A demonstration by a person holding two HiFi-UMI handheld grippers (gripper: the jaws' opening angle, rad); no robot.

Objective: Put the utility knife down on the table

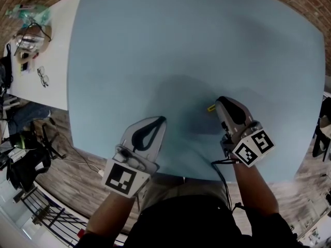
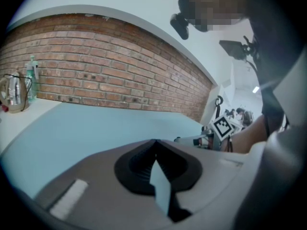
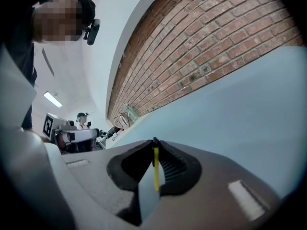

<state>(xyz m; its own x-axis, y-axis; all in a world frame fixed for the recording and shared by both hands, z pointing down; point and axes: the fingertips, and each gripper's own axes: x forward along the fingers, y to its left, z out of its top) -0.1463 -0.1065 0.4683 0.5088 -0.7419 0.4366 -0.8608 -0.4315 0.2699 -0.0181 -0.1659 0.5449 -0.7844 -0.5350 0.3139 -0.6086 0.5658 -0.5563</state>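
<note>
Right claw (image 1: 221, 102): dark ribbed pads are clamped on the utility knife (image 3: 156, 169). In the right gripper view the knife shows edge-on, a thin yellow strip pinched at the tips. From the head view only a small yellow end pokes out left of the tips, over the desk (image 1: 181, 45); whether it touches the surface, cannot tell. The claw tilts slightly downward over the near part of the desk, probably so the knife can be lowered flat. By my reading the knife is not yet released.

Left claw (image 1: 161, 120): pads together, nothing between them. It sits idle beside the right, near the desk's front edge.

Desk top is pale blue, matte and smooth. Claw shells are grey moulded plastic, rounded, with black ridged pad liners. Rough brick wall (image 2: 96, 75) beyond.
</note>
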